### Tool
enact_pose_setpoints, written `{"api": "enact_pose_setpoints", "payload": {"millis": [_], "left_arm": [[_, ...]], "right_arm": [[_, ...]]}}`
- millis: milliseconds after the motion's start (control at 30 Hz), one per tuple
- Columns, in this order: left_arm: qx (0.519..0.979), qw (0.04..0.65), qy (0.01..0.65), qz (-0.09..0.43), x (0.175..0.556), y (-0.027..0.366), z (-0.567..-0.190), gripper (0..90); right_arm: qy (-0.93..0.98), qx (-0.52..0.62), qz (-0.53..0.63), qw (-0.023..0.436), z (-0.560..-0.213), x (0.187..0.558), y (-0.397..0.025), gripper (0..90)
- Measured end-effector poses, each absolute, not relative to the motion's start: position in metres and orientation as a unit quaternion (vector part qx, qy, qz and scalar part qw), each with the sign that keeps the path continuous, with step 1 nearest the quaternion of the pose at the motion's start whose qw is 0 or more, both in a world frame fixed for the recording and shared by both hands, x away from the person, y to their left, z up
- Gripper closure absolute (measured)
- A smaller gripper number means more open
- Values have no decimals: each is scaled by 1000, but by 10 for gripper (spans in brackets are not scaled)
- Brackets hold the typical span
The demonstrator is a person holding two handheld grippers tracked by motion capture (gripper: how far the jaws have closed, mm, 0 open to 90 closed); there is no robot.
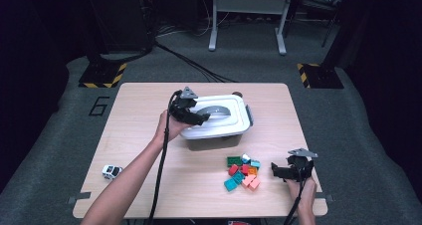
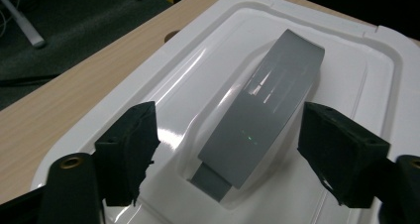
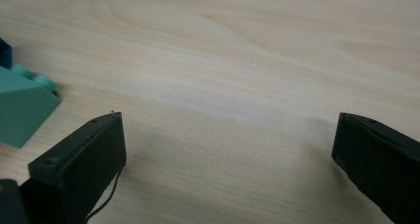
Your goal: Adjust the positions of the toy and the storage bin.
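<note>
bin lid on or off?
On. The white lid covers the bin, grey handle lying flat; open left gripper straddles it.

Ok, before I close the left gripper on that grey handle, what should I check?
1. Left gripper open: ok, fingers stand wide apart.
2. Grey flat plastic handle between the fingers: ok, it lies in the gap, not yet touched.
3. White plastic lid seated on the box: ok, it looks flat all round.
4. Side latches released: cannot tell.
5. Right gripper clear of the lid: ok, open over bare wooden table beside the pile of coloured plastic bricks.
6. Small white toy car out of the way: ok, near the table's left edge.
</note>
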State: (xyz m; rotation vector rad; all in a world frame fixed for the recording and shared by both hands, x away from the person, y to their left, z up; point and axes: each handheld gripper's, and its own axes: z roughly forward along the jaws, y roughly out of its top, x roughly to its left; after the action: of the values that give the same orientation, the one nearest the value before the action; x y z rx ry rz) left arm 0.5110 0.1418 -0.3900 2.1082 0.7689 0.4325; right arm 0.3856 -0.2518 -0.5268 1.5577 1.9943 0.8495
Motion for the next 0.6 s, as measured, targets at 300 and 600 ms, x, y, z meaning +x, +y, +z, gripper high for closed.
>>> {"api": "enact_pose_setpoints", "payload": {"millis": [300, 600], "left_arm": [[854, 397, 270, 200, 508, 130, -391, 533], [858, 379, 269, 218, 498, 126, -390, 569]], "right_arm": [[719, 578, 306, 237, -529, 386, -250, 4], [720, 573, 308, 241, -529, 386, -251, 12]]}}
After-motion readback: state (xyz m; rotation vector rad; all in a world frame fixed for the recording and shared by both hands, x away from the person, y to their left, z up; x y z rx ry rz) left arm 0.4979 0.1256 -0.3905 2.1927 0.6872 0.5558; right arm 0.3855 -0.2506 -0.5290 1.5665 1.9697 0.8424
